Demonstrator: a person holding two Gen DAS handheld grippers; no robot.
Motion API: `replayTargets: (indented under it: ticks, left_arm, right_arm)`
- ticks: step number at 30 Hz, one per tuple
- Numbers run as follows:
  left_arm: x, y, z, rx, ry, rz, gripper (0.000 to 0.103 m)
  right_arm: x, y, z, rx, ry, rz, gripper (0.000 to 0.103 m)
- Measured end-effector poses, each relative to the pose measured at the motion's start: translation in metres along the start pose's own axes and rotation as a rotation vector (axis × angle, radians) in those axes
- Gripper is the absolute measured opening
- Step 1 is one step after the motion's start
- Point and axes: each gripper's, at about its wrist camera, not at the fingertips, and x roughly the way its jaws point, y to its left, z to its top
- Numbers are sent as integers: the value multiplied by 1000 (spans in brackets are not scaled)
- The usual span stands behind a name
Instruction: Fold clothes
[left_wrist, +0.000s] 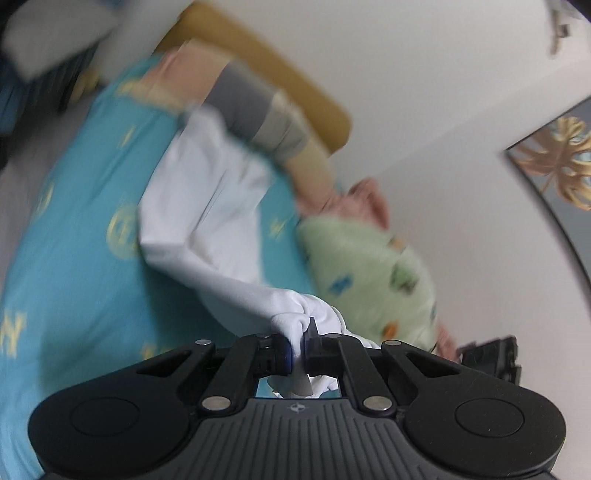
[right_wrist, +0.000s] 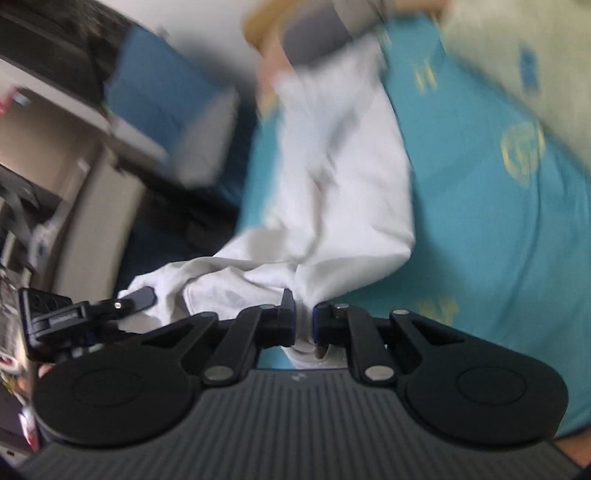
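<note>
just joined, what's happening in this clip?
A person is folding laundry on a bed with two handheld tongs. The left tongs are shut on a bunched corner of a white garment, and the right tongs are shut on another part of the same garment. The cloth hangs stretched from both grips down to the turquoise bedsheet, with its far end trailing on the sheet. A green patterned pillow lies beside it. Both views are motion-blurred, so the fold looks mid-move.
</note>
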Motion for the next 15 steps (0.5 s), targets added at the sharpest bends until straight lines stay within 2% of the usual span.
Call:
replayTargets:
  ticks: [2,7,10,15]
  left_arm:
    - [-4,-25,19,14,-30,-2,6]
    - [-39,-46,7,10,-17,4,6]
    - [-50,-37,-20,-49,47,5,6]
    - [-37,-16,-76,-130,157,48,5]
  right_arm:
    - [-24,18,17,-7,-73,30,12]
    - [-67,39,30,-41,-140,50,12]
    - [-76,40,14,-76,-110,42,11]
    - [-68,25,-36,-79,-1,-3,11]
